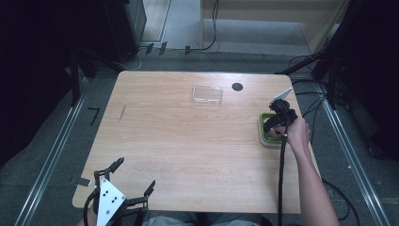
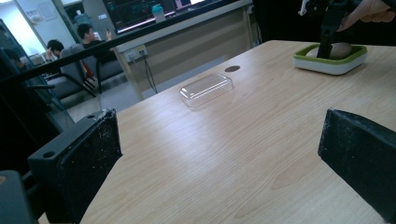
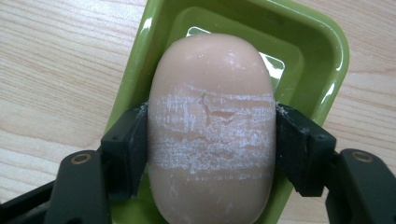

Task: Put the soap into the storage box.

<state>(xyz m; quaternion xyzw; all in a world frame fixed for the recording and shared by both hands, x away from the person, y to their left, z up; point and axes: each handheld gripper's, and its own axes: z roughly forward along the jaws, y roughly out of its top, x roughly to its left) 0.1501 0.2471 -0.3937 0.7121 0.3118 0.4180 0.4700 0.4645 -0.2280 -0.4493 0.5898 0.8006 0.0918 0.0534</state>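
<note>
There is 1 soap bar (image 3: 211, 126), 1 green dish (image 3: 327, 51) and 1 clear lid (image 1: 207, 94). The right gripper (image 3: 211, 149) squeezes the soap. The left gripper (image 2: 219, 154) is wide.

Only a clear lid (image 1: 207, 94) interrupts the open table (image 1: 188, 150).

Black hand-held gripper (image 1: 276, 123), trailing black cable, grey three-cornered plate.

From my high view the table (image 1: 188, 141) is evenly lit, surroundings dark and murky. Left gripper view: soft glare on the wood, bright windows behind, near jaws blurred. Right gripper view: sharp, glare spots on the green dish (image 3: 327, 56).
</note>
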